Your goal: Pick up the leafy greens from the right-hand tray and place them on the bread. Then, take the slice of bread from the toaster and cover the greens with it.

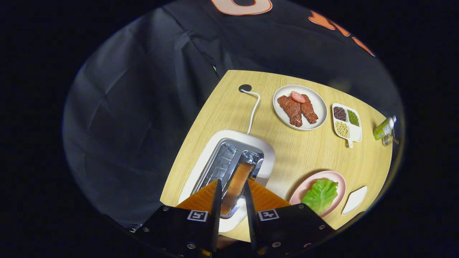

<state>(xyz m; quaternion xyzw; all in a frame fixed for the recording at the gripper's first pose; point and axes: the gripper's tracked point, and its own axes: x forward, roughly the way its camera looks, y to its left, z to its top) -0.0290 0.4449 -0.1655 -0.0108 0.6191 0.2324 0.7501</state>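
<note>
I line up on the toaster for the bread slice.
Jaws spread, straddling the slice standing in 1 slot; leafy greens already lie right of the toaster.

Gripper fingers straddle the brown toast slice in the white toaster; bare tabletop between toaster and plates.
</note>
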